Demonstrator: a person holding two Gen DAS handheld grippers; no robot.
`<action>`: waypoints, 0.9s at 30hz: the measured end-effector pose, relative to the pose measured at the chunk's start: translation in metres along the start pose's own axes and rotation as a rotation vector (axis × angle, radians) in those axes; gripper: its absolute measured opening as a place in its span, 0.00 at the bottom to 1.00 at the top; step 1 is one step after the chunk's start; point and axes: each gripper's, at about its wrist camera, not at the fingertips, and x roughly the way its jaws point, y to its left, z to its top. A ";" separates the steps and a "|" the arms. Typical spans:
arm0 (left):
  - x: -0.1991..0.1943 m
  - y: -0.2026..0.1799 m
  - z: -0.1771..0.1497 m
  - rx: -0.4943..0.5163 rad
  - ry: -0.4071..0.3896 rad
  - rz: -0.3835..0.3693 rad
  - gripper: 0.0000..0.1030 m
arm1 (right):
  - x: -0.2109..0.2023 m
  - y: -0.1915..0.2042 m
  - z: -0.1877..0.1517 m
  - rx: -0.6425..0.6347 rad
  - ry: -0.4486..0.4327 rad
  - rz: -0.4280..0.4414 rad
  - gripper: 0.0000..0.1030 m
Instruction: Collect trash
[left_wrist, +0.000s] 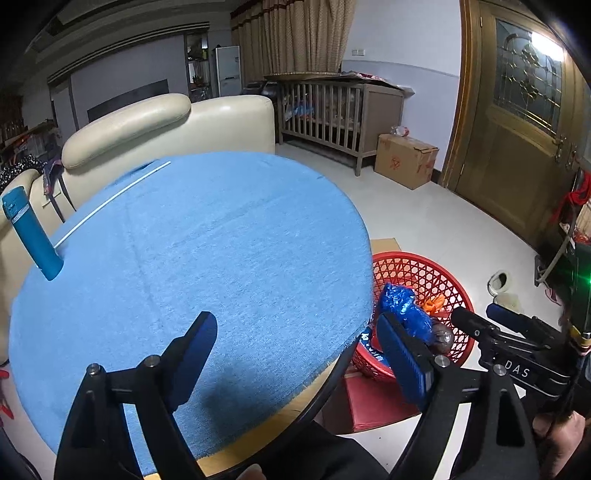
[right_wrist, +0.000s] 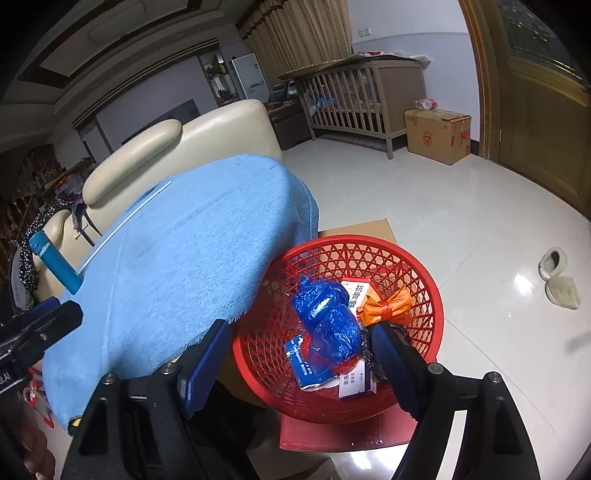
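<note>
Where blue cloth (left_wrist: 207, 236) covers table | basket (right_wrist: 332, 251) on floor beside

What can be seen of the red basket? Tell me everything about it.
The red basket is round, of plastic as it looks, with open lattice walls and a solid rim. It stands upright on the floor beside the blue-covered table, partly on flat cardboard and a red flat thing. Inside lie a crumpled blue bag, an orange wrapper and small printed boxes. Neither gripper touches it.

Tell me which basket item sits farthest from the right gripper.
The orange wrapper, by the white box at the far side; the blue bag lies nearer the right gripper.
</note>
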 end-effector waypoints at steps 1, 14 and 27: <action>0.000 -0.001 0.000 0.005 -0.001 0.002 0.86 | 0.000 0.000 0.000 -0.001 0.000 0.000 0.79; 0.002 -0.001 -0.003 0.006 0.004 0.012 0.86 | 0.001 0.004 0.000 -0.010 0.004 0.005 0.79; 0.003 -0.004 -0.005 0.011 0.009 0.013 0.86 | 0.001 0.005 -0.001 -0.012 0.002 0.005 0.79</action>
